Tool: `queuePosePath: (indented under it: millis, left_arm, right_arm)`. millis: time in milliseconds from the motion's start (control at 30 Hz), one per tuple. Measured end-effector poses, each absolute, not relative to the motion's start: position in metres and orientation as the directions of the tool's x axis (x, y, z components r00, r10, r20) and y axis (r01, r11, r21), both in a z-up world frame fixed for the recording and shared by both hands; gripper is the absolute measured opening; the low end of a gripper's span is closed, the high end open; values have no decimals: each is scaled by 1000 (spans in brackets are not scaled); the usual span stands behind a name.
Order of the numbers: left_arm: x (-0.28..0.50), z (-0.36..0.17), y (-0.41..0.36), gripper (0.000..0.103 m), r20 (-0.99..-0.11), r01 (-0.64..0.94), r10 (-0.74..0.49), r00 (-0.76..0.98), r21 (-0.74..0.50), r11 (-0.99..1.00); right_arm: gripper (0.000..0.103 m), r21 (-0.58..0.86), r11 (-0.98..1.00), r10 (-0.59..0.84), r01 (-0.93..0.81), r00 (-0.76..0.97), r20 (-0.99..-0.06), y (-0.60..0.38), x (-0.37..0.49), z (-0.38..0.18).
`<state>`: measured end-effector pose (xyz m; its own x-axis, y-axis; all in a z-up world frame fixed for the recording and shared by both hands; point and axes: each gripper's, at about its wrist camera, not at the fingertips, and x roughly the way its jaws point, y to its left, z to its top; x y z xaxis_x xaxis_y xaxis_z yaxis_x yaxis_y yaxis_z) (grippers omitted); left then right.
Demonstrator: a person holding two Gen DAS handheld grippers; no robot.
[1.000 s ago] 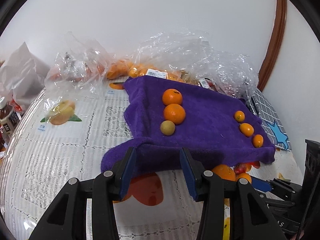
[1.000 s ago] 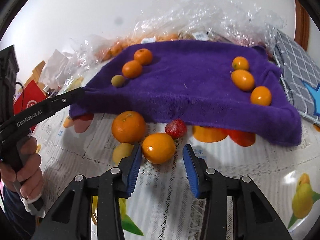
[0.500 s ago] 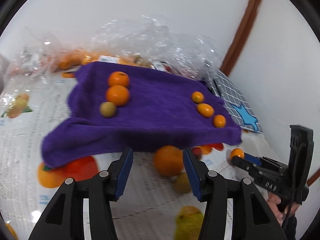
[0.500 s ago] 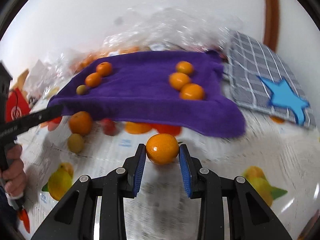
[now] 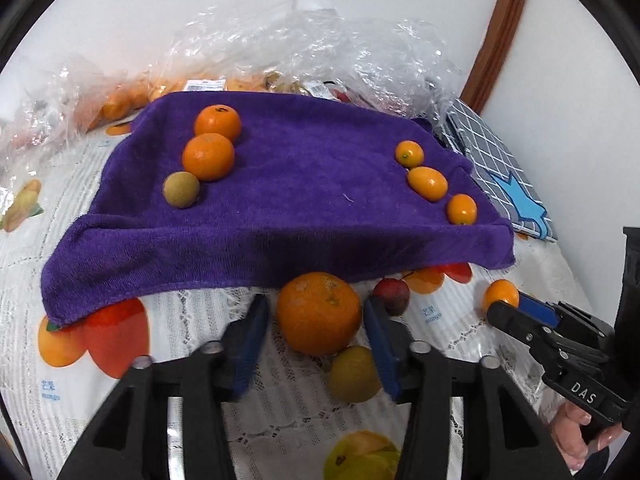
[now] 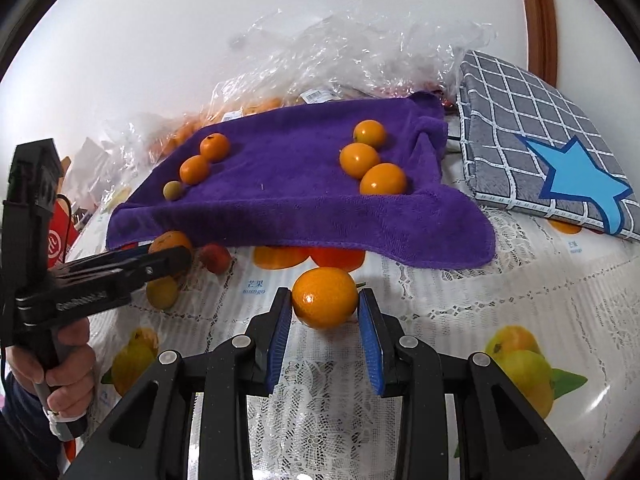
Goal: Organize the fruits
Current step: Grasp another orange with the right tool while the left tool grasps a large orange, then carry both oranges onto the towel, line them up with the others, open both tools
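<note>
A purple towel point(image 5: 280, 200) point(image 6: 296, 184) carries two tangerines and a small brownish-green fruit point(image 5: 181, 189) in a row on its left, and three kumquats point(image 5: 427, 182) on its right. My left gripper point(image 5: 316, 316) is open, its jaws on either side of a large orange point(image 5: 319, 313) on the tablecloth; contact is not visible. A second brownish-green fruit point(image 5: 354, 374) and a dark red fruit point(image 5: 392, 295) lie beside it. My right gripper point(image 6: 325, 308) is shut on a small orange point(image 6: 325, 297) point(image 5: 500, 294), in front of the towel's right corner.
Crinkled clear plastic bags point(image 5: 312, 52) with more fruit lie behind the towel against the white wall. A grey checked cushion with a blue star point(image 6: 552, 160) sits at the right. The lace tablecloth point(image 6: 440, 320) has printed fruit pictures. A wooden frame point(image 5: 496, 28) stands at back right.
My left gripper swung right and moved in around the large orange. My right gripper closed on the small orange and carried it right, away from the other loose fruit.
</note>
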<state>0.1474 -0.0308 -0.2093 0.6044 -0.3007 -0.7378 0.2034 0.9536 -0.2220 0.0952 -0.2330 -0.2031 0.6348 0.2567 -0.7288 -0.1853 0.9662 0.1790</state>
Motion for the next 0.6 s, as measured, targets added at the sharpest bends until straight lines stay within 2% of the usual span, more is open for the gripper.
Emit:
queuePosePath:
  millis: [600]
  left_arm:
    - [118, -179, 5, 39, -609, 158, -288, 739, -259, 953]
  right_arm:
    - [34, 200, 962, 273, -186, 662, -698, -236, 89, -199]
